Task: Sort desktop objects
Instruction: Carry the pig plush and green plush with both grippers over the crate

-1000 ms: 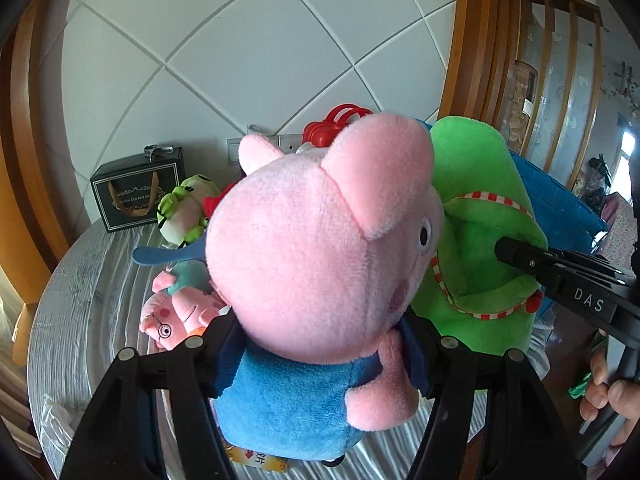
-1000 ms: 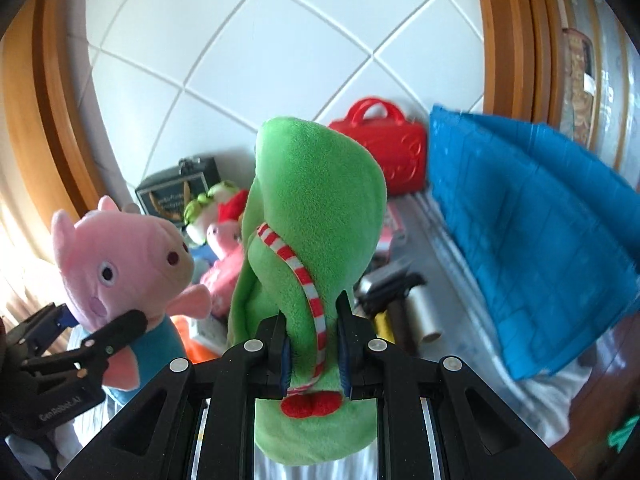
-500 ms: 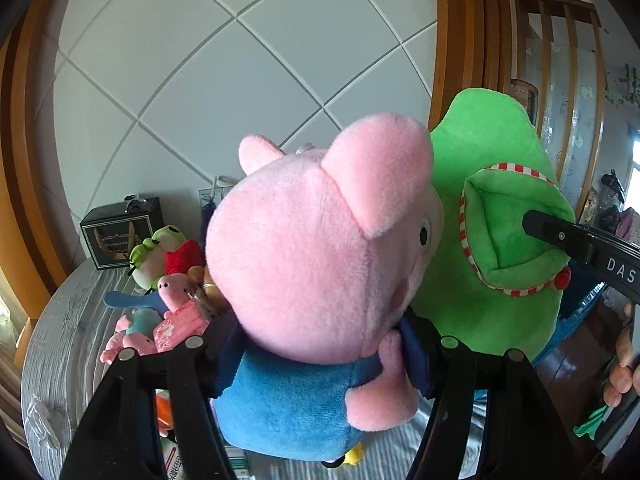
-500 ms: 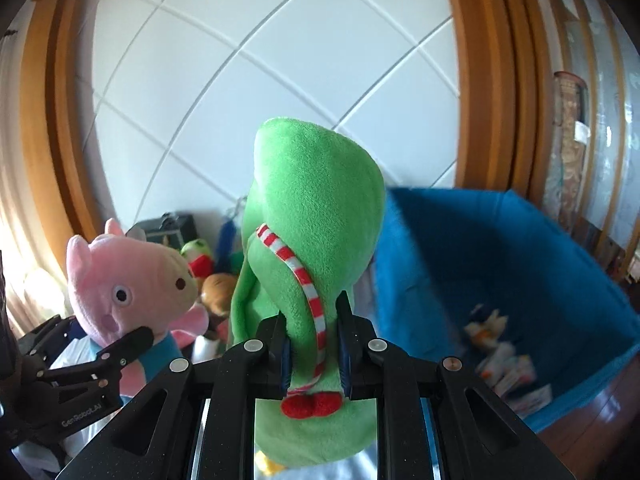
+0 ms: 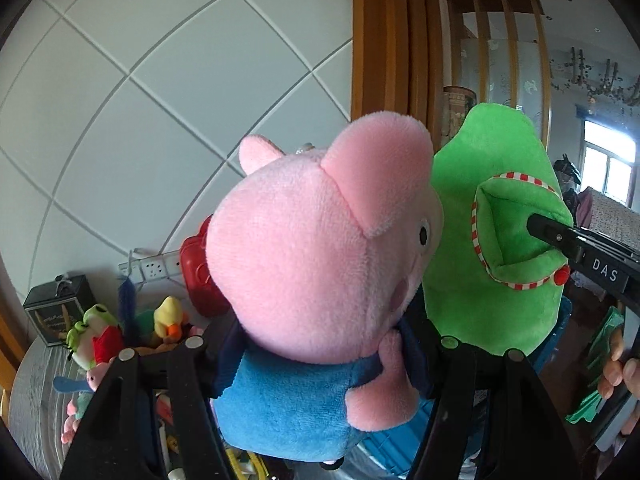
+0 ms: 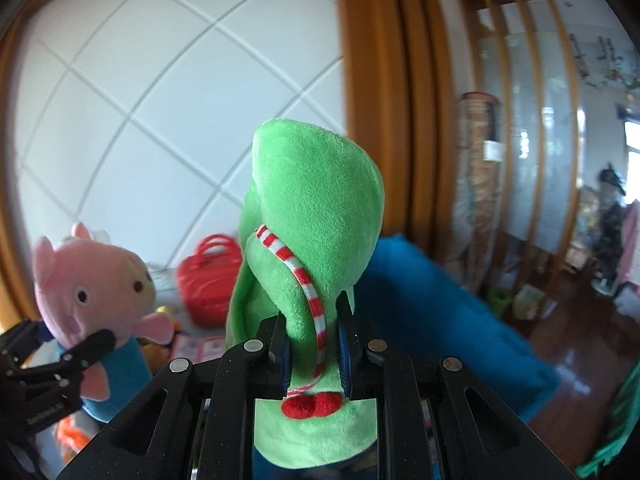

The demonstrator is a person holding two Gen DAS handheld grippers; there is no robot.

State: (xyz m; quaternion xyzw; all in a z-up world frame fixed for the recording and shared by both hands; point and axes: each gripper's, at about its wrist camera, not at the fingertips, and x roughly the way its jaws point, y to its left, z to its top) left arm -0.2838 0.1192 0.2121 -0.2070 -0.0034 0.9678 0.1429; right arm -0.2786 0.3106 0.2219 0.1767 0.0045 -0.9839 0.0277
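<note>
Pig plush and green plush, both lifted off the worktop.
Your left tongs clamp the pig's blue body; your right tongs pinch the green plush just right of it, touching.

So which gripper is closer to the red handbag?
Left. The left gripper, holding the pink pig plush, is just in front of the red handbag; the right gripper, holding the green plush, is farther right.
</note>
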